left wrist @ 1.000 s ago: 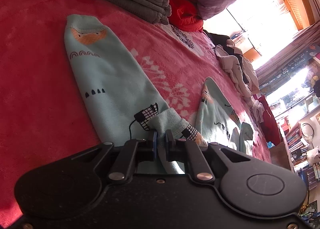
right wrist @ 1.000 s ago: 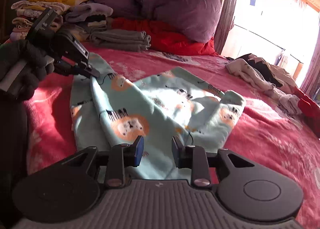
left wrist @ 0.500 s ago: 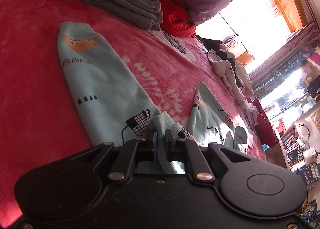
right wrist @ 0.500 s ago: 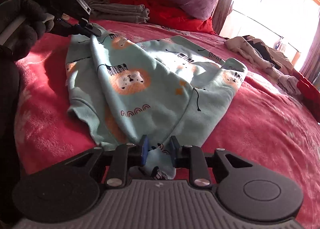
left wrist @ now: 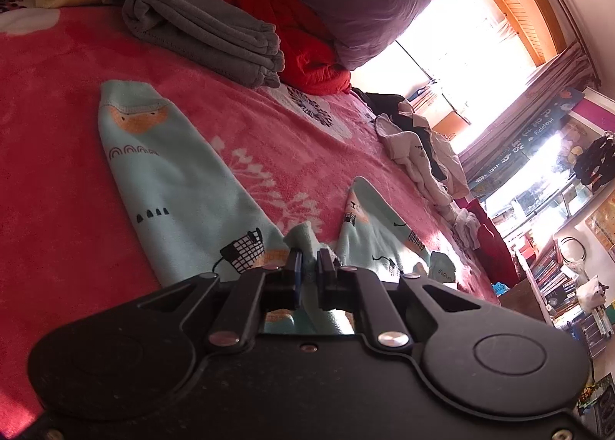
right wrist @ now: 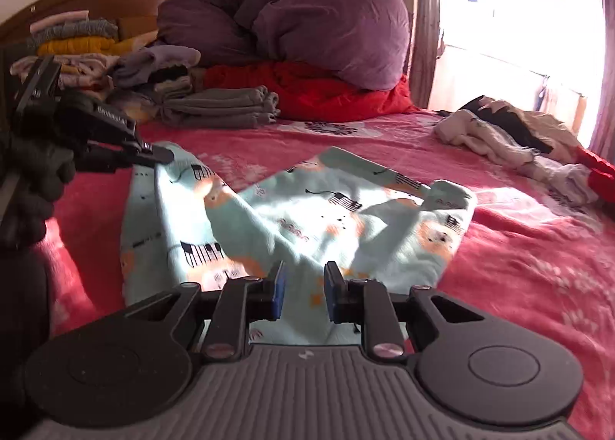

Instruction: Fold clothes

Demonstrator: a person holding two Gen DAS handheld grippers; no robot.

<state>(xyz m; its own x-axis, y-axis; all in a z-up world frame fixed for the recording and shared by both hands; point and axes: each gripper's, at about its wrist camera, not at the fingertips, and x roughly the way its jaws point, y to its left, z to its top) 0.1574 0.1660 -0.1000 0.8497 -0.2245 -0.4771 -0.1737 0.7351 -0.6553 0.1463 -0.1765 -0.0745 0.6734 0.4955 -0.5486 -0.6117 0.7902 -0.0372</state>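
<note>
Your left gripper [left wrist: 308,265] is clamped nearly closed on a raised fold of the mint printed garment [right wrist: 319,209], which lies spread on the pink blanket [right wrist: 519,248]. Your right gripper [right wrist: 303,288] has a narrow gap, cloth between its blue pads [right wrist: 278,292]; contact cannot be told. White lettering on the left tool is unreadable. Only the left view shows bookshelves [left wrist: 557,282]; only the right shows your gloved hand [right wrist: 27,178].

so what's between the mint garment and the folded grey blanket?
Only bare pink bedspread separates the mint garment from the grey blanket; seen in the left wrist view.
</note>
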